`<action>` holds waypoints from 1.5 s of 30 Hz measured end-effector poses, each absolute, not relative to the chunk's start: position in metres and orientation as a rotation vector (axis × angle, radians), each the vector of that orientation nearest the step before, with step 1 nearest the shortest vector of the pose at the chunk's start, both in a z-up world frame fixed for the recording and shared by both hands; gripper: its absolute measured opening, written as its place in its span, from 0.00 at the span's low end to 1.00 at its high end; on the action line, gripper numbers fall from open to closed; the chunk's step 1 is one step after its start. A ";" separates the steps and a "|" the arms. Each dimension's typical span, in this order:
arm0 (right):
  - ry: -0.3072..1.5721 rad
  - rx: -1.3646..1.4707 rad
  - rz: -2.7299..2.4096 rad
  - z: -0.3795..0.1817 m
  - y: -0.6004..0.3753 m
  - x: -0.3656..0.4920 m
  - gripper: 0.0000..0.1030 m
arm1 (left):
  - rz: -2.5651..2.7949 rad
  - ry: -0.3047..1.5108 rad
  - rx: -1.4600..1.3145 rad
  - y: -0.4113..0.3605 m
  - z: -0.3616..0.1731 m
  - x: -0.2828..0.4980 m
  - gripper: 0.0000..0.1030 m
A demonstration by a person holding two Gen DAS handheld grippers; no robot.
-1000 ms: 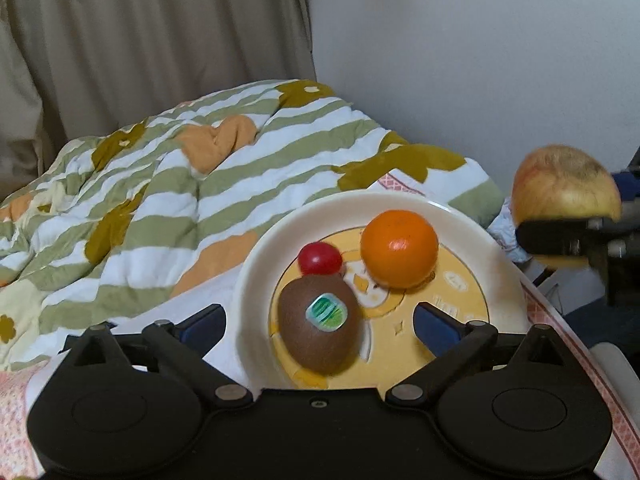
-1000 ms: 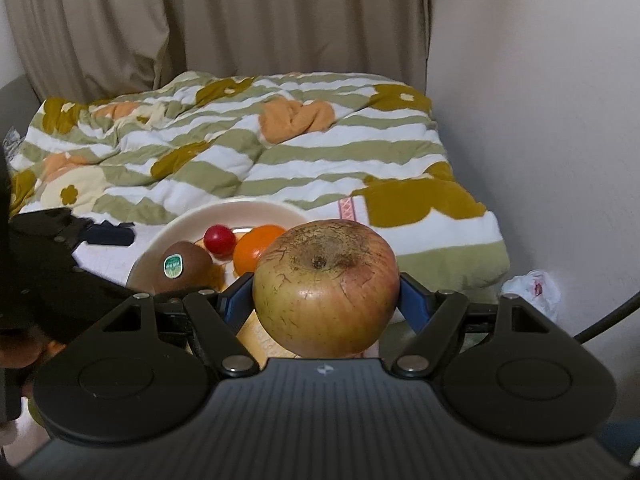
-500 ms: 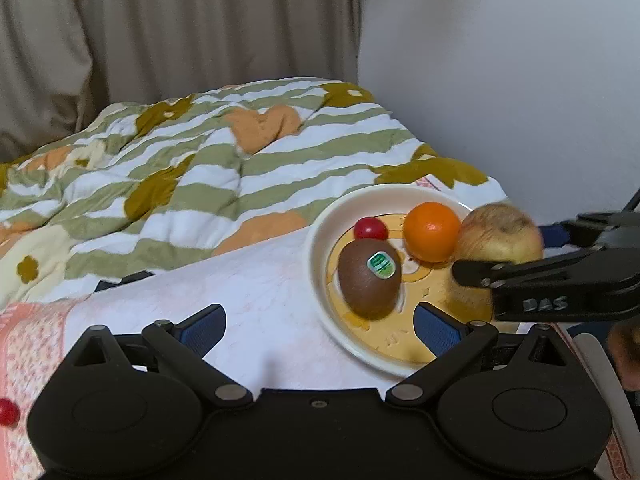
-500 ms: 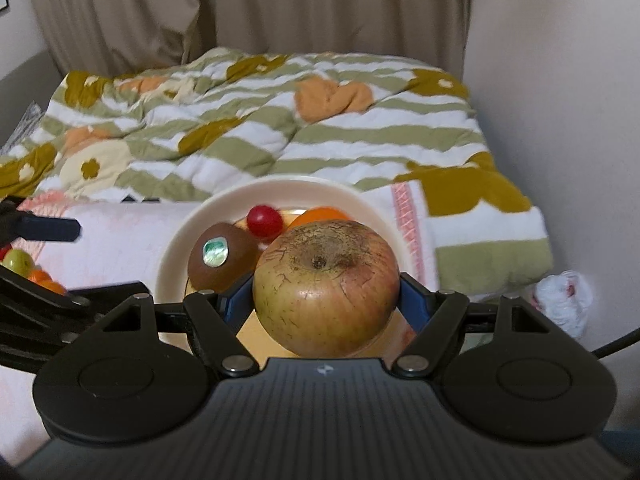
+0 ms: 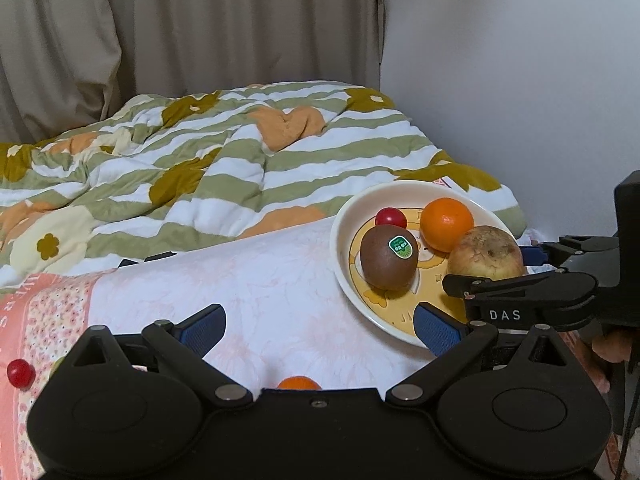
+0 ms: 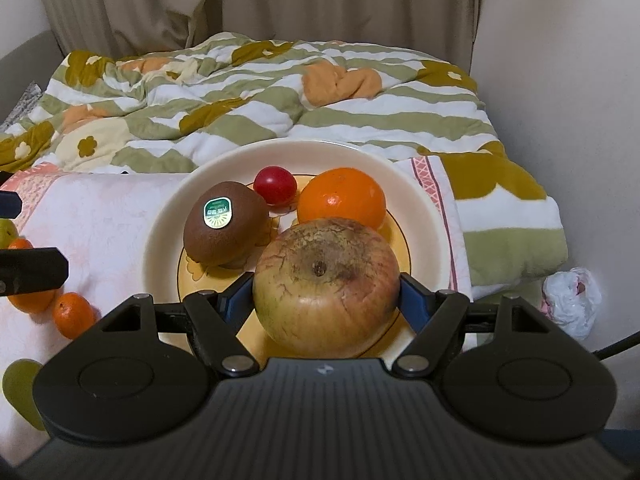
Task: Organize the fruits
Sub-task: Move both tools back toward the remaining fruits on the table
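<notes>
The right tool [image 6: 326, 300] is gripping the apple [image 6: 326, 280] across its widest part, one blue pad pressing on each side, so its jaws are standing wide yet firmly filled. It is holding the apple low over the near part of the plate [image 6: 168, 216], probably because that is the only bare patch left in it. Whether the apple is already resting on the plate cannot be told.

Just beyond the held apple, the kiwi [image 6: 226, 222] with its green sticker is lying ahead and to the left, the orange [image 6: 342, 198] is sitting ahead and to the right, and the small red tomato [image 6: 275, 185] is sitting between them, farther off. All three are lying inside the plate, so the apple is likely the fourth item being gathered there.

The left tool [image 5: 320, 326] is hanging with its jaws spread and nothing between them, pointing down at the pink cloth [image 5: 256, 280] on the bed. The plate is sitting off to its right. Loose fruit is waiting near it: a small orange fruit [image 5: 298, 383] is peeking out just under its body, and a red ball [image 5: 20, 372] is lying far to its left, which seems to be why this tool is staying free.
</notes>
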State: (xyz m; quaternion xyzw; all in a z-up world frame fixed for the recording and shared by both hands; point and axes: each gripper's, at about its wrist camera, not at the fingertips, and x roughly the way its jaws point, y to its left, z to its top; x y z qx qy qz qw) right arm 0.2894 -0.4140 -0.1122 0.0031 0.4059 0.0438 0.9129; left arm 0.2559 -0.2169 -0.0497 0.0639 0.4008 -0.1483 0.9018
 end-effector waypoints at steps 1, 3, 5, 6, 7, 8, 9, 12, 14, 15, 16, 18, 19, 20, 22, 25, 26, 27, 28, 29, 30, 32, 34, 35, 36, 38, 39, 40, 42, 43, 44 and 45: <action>0.840 0.006 0.092 -0.112 -0.414 0.289 0.88 | -0.303 0.824 0.131 -0.217 -0.048 0.254 0.99; 0.808 0.003 0.085 -0.106 -0.415 0.285 0.93 | -0.298 0.814 0.128 -0.215 -0.044 0.248 0.99; 0.751 -0.004 0.083 -0.094 -0.417 0.277 1.00 | -0.292 0.801 0.124 -0.213 -0.040 0.242 0.99; 0.725 -0.007 0.076 -0.088 -0.418 0.273 1.00 | -0.288 0.794 0.121 -0.213 -0.038 0.238 0.99; 0.714 -0.011 0.075 -0.083 -0.418 0.269 1.00 | -0.287 0.787 0.117 -0.213 -0.036 0.234 0.99; 0.715 -0.014 0.074 -0.080 -0.419 0.267 1.00 | -0.285 0.777 0.112 -0.212 -0.033 0.230 0.99; 0.712 -0.015 0.070 -0.076 -0.420 0.263 1.00 | -0.282 0.766 0.107 -0.211 -0.030 0.225 0.99; 0.695 0.005 0.080 -0.062 -0.424 0.249 1.00 | -0.279 0.725 0.093 -0.208 -0.020 0.206 0.99; 0.691 -0.001 0.073 -0.053 -0.422 0.238 1.00 | -0.274 0.706 0.083 -0.207 -0.012 0.195 0.99; 0.689 -0.005 0.074 -0.048 -0.422 0.232 1.00 | -0.269 0.696 0.075 -0.205 -0.009 0.188 0.99; 0.684 -0.007 0.076 -0.042 -0.421 0.225 1.00 | -0.264 0.690 0.070 -0.203 -0.006 0.182 0.99; 0.677 -0.009 0.084 -0.033 -0.420 0.211 1.00 | -0.249 0.673 0.056 -0.199 -0.001 0.170 0.99; 0.674 -0.010 0.090 -0.028 -0.419 0.205 1.00 | -0.242 0.665 0.049 -0.197 0.003 0.163 0.99; 0.670 -0.011 0.096 -0.024 -0.418 0.199 1.00 | -0.234 0.656 0.043 -0.195 0.005 0.157 0.99; 0.669 -0.013 0.109 -0.016 -0.414 0.188 1.00 | -0.212 0.636 0.034 -0.189 0.010 0.144 0.99; 0.659 -0.007 0.138 -0.005 -0.408 0.173 1.00 | -0.171 0.617 0.030 -0.180 0.018 0.127 0.99; 0.655 -0.005 0.148 -0.001 -0.406 0.169 1.00 | -0.156 0.614 0.029 -0.176 0.020 0.122 0.99; 0.651 -0.003 0.158 0.003 -0.402 0.165 1.00 | -0.143 0.610 0.028 -0.172 0.022 0.117 0.99; 0.649 -0.002 0.170 0.007 -0.399 0.161 1.00 | -0.130 0.608 0.027 -0.168 0.025 0.113 0.99; 0.647 -0.002 0.181 0.011 -0.394 0.157 1.00 | -0.117 0.605 0.026 -0.164 0.027 0.109 0.99; 0.645 -0.003 0.190 0.015 -0.390 0.154 1.00 | -0.103 0.599 0.026 -0.158 0.030 0.105 0.99; 0.637 -0.003 0.209 0.021 -0.381 0.148 1.00 | -0.074 0.591 0.027 -0.146 0.034 0.100 0.99; 0.635 -0.001 0.226 0.025 -0.371 0.144 1.00 | -0.051 0.587 0.027 -0.134 0.036 0.097 0.99; 0.634 -0.001 0.233 0.027 -0.364 0.143 1.00 | -0.041 0.586 0.027 -0.126 0.037 0.096 0.99; 0.632 -0.002 0.239 0.028 -0.359 0.141 1.00 | -0.034 0.584 0.027 -0.119 0.037 0.096 0.99; 0.633 -0.004 0.244 0.030 -0.344 0.140 1.00 | -0.029 0.580 0.029 -0.103 0.038 0.096 0.99; 0.637 -0.005 0.244 0.030 -0.337 0.141 1.00 | -0.031 0.577 0.031 -0.096 0.039 0.096 0.99; 0.640 -0.003 0.243 0.030 -0.329 0.141 1.00 | -0.034 0.573 0.034 -0.088 0.040 0.096 0.99; 0.642 0.003 0.234 0.029 -0.315 0.141 1.00 | -0.046 0.571 0.043 -0.072 0.040 0.101 0.99; 0.648 0.008 0.230 0.029 -0.307 0.141 1.00 | -0.054 0.574 0.046 -0.065 0.039 0.104 0.99; 0.655 0.014 0.222 0.028 -0.299 0.142 1.00 | -0.066 0.579 0.049 -0.058 0.039 0.108 0.99; 0.658 0.019 0.212 0.028 -0.291 0.141 1.00 | -0.081 0.582 0.052 -0.051 0.038 0.110 0.99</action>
